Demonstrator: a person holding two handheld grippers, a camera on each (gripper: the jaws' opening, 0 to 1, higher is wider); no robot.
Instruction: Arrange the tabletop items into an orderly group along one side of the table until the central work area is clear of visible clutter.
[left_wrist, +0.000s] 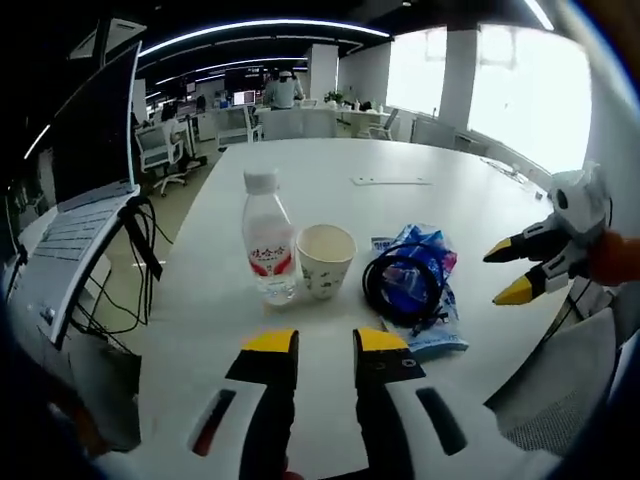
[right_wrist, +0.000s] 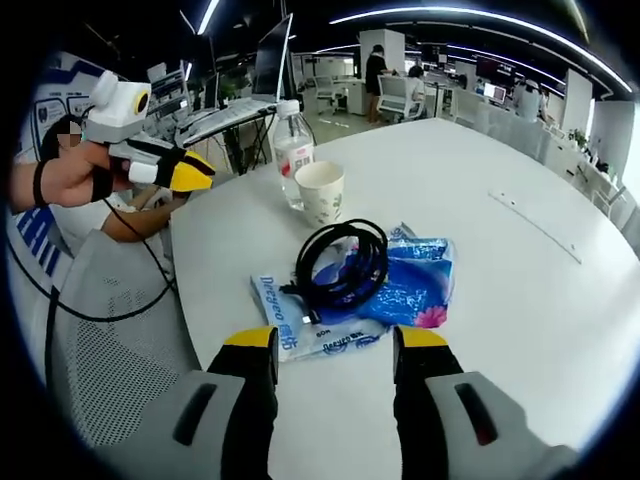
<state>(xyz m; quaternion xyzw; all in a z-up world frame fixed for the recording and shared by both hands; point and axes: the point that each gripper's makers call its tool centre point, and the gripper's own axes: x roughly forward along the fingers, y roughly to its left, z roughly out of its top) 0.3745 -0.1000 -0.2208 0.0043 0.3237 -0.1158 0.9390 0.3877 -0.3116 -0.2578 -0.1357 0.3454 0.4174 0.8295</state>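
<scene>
1. While both grippers, left and right, hover open and empty, the cable rests coiled on blue packets.
2. Right of the cup, grip packets and cable together, I judge.

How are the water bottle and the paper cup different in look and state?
The water bottle is clear plastic with a white cap on; the paper cup is opaque, pale and open at the top. The water bottle is taller and slimmer than the paper cup. Both stand upright, side by side on the white table.
</scene>
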